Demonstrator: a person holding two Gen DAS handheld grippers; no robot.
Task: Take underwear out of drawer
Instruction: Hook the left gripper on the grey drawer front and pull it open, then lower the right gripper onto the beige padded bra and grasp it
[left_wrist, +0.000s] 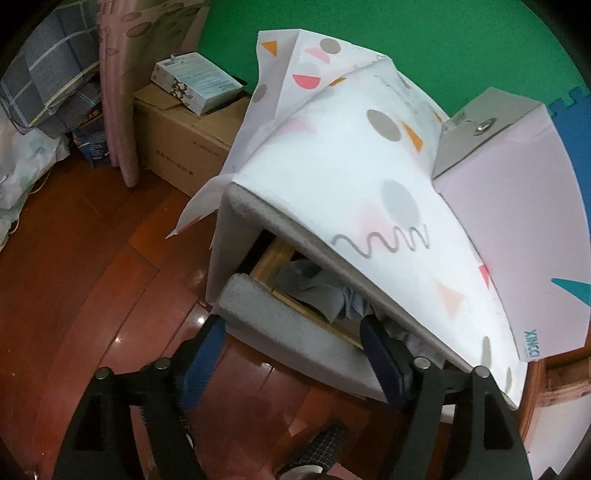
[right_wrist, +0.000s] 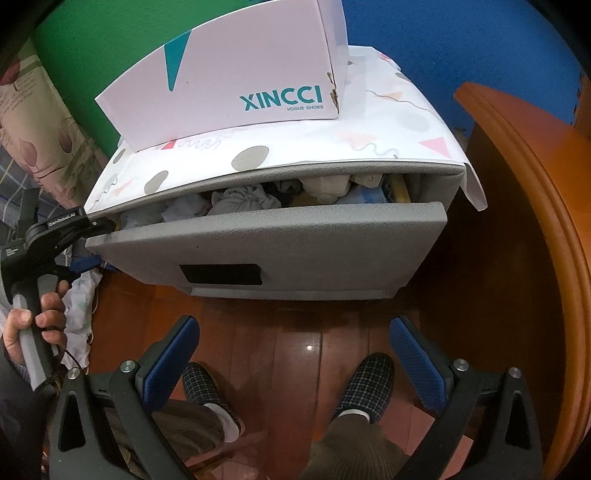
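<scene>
Both grippers stand wide open, empty. My left gripper (left_wrist: 291, 354) straddles the left corner of the grey drawer front (right_wrist: 266, 243); crumpled underwear (right_wrist: 240, 201) fills the narrow gap behind it; right gripper (right_wrist: 295, 350) hovers over bare wooden floor (right_wrist: 295, 332).

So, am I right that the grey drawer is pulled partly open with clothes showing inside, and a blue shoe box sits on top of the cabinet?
Nearly. The drawer is partly open with clothes showing inside, but the shoe box on top of the cabinet is pale pink with teal lettering, not blue. The right wrist view shows it plainly; the blue there is the wall behind.
</scene>
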